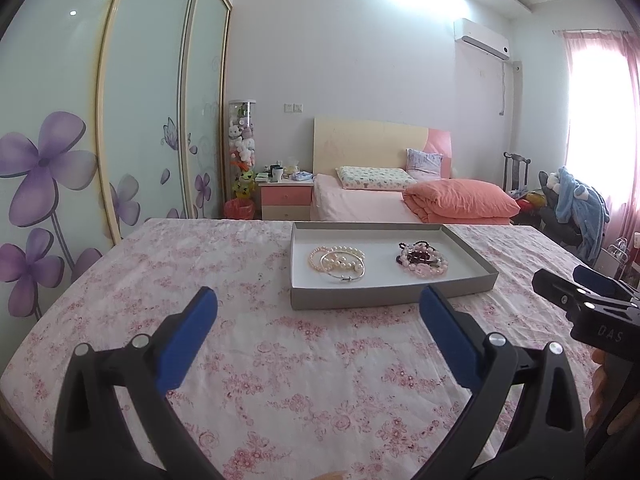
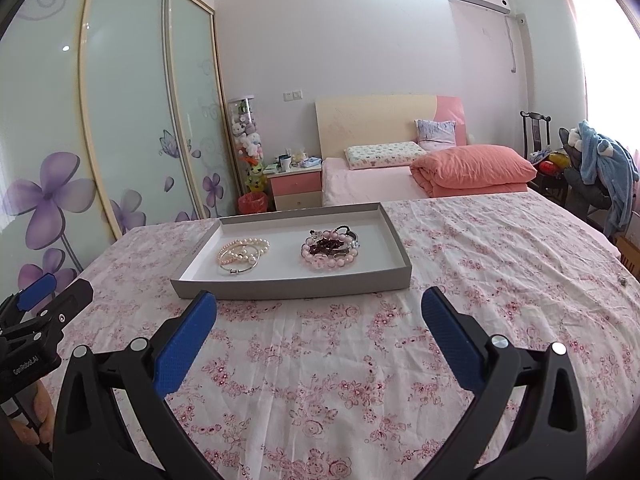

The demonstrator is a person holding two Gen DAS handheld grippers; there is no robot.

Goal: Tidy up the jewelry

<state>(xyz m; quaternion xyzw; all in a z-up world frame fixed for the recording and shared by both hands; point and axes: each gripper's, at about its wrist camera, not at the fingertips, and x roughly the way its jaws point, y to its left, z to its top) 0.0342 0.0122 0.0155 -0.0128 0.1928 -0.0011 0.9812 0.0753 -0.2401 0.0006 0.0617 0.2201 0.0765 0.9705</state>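
A shallow grey tray (image 1: pixel 384 295) (image 2: pixel 280 286) with a white floor lies on the floral tablecloth. In its left half sit pearl bracelets with a silver bangle (image 1: pixel 338 262) (image 2: pixel 242 254). In its right half lies a heap of pink and dark bead bracelets (image 1: pixel 424 260) (image 2: pixel 330 250). My left gripper (image 1: pixel 318 304) hovers open in front of the tray with nothing between its blue pads. My right gripper (image 2: pixel 319 304) is open too, just short of the tray's near wall. Each gripper shows at the edge of the other's view: the right gripper (image 1: pixel 576 284), the left gripper (image 2: pixel 56 292).
The table carries a pink floral cloth (image 1: pixel 280 360) (image 2: pixel 480 280); a small dark item (image 2: pixel 622 279) lies near its right edge. Behind stand a bed (image 1: pixel 380 200), a nightstand (image 1: pixel 285 198), a sliding wardrobe (image 1: pixel 120 120) and a chair with clothes (image 1: pixel 576 204).
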